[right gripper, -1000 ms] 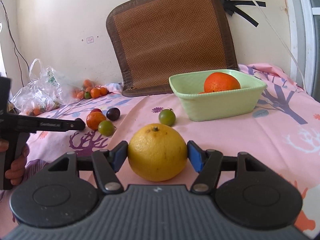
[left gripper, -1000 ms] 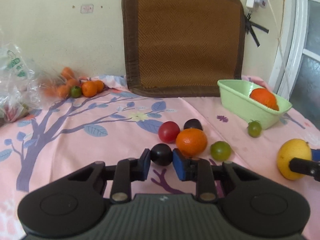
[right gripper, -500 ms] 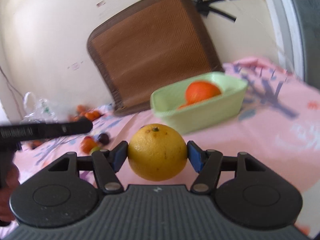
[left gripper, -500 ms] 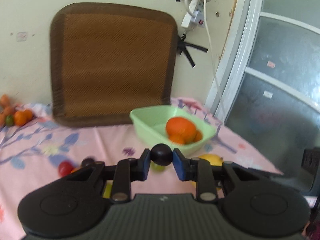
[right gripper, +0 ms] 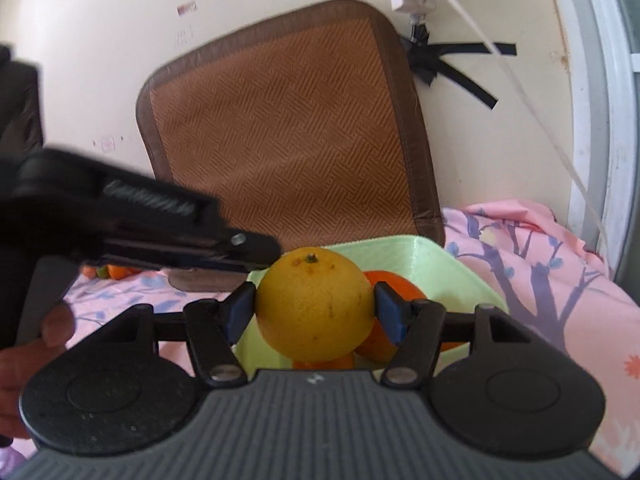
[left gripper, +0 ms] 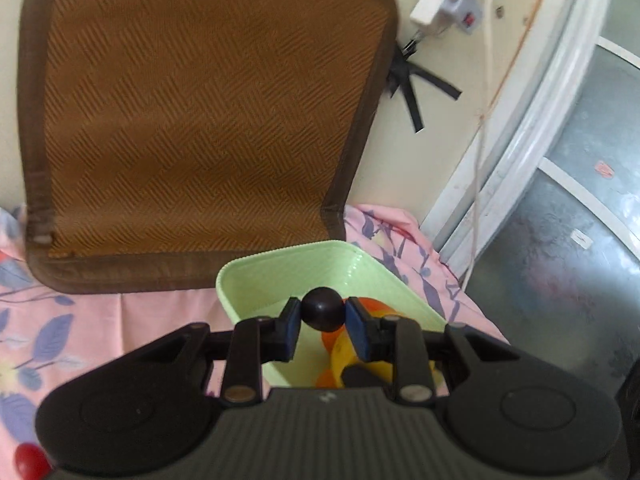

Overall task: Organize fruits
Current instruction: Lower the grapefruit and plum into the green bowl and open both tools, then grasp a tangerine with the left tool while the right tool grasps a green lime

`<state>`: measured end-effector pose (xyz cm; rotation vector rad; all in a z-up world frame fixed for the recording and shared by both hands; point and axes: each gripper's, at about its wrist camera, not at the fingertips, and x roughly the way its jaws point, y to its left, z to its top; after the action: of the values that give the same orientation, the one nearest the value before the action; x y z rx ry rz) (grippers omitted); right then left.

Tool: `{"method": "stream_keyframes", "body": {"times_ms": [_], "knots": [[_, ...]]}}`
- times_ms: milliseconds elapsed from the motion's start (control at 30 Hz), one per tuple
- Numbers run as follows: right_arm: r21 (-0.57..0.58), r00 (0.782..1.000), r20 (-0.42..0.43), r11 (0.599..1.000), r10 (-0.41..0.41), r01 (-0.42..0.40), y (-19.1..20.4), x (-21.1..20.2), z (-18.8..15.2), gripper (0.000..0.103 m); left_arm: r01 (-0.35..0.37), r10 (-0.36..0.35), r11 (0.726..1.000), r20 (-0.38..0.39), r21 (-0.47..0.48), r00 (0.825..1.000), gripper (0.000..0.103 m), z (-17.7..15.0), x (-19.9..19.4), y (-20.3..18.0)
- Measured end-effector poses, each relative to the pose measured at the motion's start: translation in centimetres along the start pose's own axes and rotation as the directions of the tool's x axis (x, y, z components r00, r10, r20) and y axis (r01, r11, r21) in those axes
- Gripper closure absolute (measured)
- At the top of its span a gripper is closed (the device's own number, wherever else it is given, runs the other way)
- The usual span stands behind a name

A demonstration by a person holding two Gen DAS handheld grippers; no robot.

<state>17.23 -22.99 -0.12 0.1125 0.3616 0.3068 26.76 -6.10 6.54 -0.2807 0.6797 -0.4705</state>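
Observation:
My left gripper is shut on a small dark plum and holds it over the light green bin. My right gripper is shut on a large yellow citrus fruit and holds it over the same green bin. Oranges lie in the bin under the yellow fruit. In the left wrist view the yellow fruit and oranges show below my fingers. The left gripper's body reaches in from the left in the right wrist view.
A brown woven mat leans on the wall behind the bin. The pink tree-print cloth covers the table. A red fruit lies at the lower left. Small oranges sit far left. A window frame stands at the right.
Both grippers lifted their fruit off the cloth and moved right and forward to above the green bin. The bin now sits right under both sets of fingers.

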Motion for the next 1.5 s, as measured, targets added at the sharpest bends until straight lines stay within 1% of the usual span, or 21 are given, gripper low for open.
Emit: {"method": "stream_keyframes", "body": {"times_ms": [33,133,233,267,300,400,467,533,600,633,667,700,733,767,867,967,1100,1267,1367,1400,1500], "knots": [[-0.006,1.0,-0.011,1.0,0.001,-0.001,0.0,0.3,-0.1,0.036,0.004,-0.004,1.0,-0.004,-0.007,1.0,0.077,-0.1,0.4,0.2],[-0.041,1.0,-0.003,0.999,0.005,-0.005,0.4,0.6,-0.4,0.035,-0.002,0.001,1.0,-0.01,-0.031,1.0,0.077,-0.3,1.6,0.7],[-0.071,1.0,0.015,0.997,0.0,0.001,0.8,0.4,-0.5,0.034,-0.009,0.008,0.998,-0.011,-0.06,1.0,0.07,-0.5,2.0,1.2],[-0.073,1.0,0.019,0.997,0.003,-0.002,0.8,0.2,-0.5,0.03,-0.011,0.01,0.998,-0.01,-0.068,1.0,0.067,-0.6,1.9,1.4],[-0.073,1.0,0.024,0.997,0.008,-0.007,0.8,0.0,-0.5,0.029,-0.01,0.009,0.997,-0.008,-0.076,1.0,0.065,-0.6,1.7,1.5],[-0.075,0.999,0.045,0.997,0.013,-0.01,0.7,-0.6,-0.4,0.029,0.0,0.002,0.997,0.019,-0.083,1.0,0.061,-0.4,0.2,1.7],[-0.077,0.999,0.053,0.997,0.006,-0.002,0.6,-1.1,-0.4,0.029,0.002,0.002,0.997,0.052,-0.073,0.999,0.059,-0.5,-1.6,1.8],[-0.064,0.999,0.048,0.998,-0.001,0.004,0.4,-1.8,-0.4,0.029,-0.003,0.009,0.997,0.085,-0.071,0.996,0.054,-0.9,-3.9,2.4],[-0.03,0.999,0.047,0.999,0.016,-0.015,0.1,-2.7,-0.4,0.036,-0.016,0.024,0.998,0.124,-0.063,0.992,0.051,-1.9,-6.6,3.2],[-0.026,0.998,0.049,0.999,0.026,-0.024,0.1,-3.0,-0.3,0.046,-0.038,0.046,0.998,0.14,-0.058,0.989,0.051,-2.5,-7.8,3.7],[-0.034,0.999,0.045,0.999,0.028,-0.027,0.3,-3.0,-0.4,0.054,-0.063,0.071,0.996,0.155,-0.055,0.985,0.051,-3.1,-9.0,4.3],[-0.045,0.999,0.038,0.999,0.026,-0.025,0.5,-2.9,-0.4,0.057,-0.089,0.098,0.994,0.167,-0.057,0.981,0.051,-3.8,-10.1,5.0],[-0.056,0.999,0.026,0.998,0.026,-0.025,0.8,-2.6,-0.5,0.063,-0.118,0.128,0.991,0.176,-0.065,0.976,0.051,-4.4,-11.2,5.8],[-0.062,1.0,0.009,0.998,0.028,-0.027,0.9,-2.2,-0.6,0.065,-0.146,0.158,0.986,0.183,-0.078,0.97,0.051,-5.0,-12.1,6.5],[-0.066,1.0,-0.021,0.998,0.016,-0.017,1.1,-1.3,-0.9,0.065,-0.191,0.219,0.97,0.196,-0.152,0.956,0.051,-6.7,-14.8,8.9],[-0.068,1.0,0.005,0.998,0.012,-0.012,1.0,-1.6,-1.1,0.064,-0.206,0.247,0.955,0.19,-0.212,0.95,0.05,-8.1,-16.1,10.6],[-0.055,0.999,0.021,0.998,0.034,-0.033,1.0,-1.9,-1.1,0.063,-0.246,0.283,0.946,0.164,-0.21,0.945,0.05,-9.6,-16.3,11.5],[-0.046,0.997,0.015,0.996,0.078,-0.078,1.9,-2.7,-1.2,0.063,-0.209,0.245,0.954,0.155,-0.214,0.957,0.05,-10.9,-16.5,11.6],[-0.041,0.989,-0.026,0.988,0.148,-0.149,2.9,-3.0,-1.5,0.063,-0.182,0.215,0.961,0.145,-0.207,0.966,0.05,-11.0,-16.1,11.1],[-0.059,0.987,-0.028,0.985,0.16,-0.162,3.5,-3.2,-1.7,0.063,-0.172,0.203,0.963,0.138,-0.205,0.969,0.05,-11.0,-15.9,10.9],[-0.096,0.98,-0.081,0.978,0.18,-0.188,5.0,-3.1,-2.3,0.063,-0.167,0.191,0.968,0.118,-0.186,0.975,0.05,-10.8,-14.9,10.1]]}}
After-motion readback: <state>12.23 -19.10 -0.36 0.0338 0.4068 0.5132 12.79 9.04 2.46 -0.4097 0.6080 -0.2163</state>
